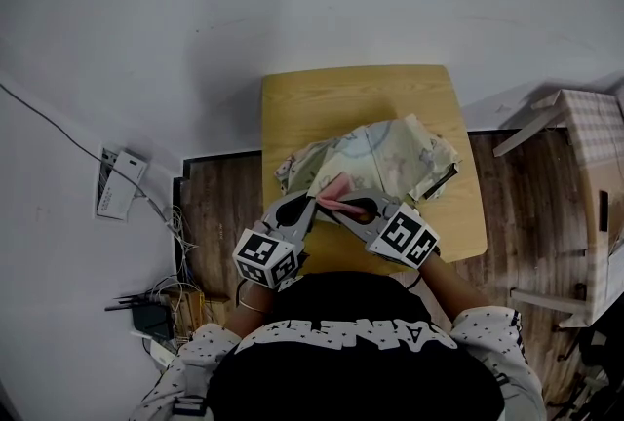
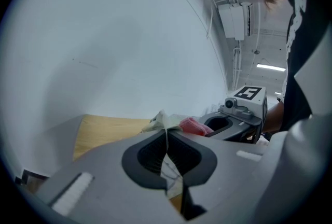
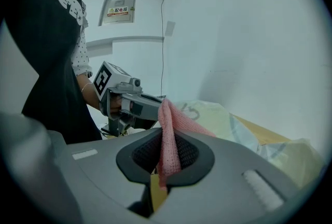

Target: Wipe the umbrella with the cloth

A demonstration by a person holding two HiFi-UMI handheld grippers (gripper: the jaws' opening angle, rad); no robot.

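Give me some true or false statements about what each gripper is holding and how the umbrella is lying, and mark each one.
1. The right gripper is shut on the pink cloth. True.
2. The left gripper is open with nothing between its jaws. False: its jaws are shut on a thin fold of the umbrella.
3. The umbrella lies on the wooden table. True.
4. The umbrella stands upright and fully opened. False: it lies collapsed, its pale patterned fabric crumpled on the tabletop.
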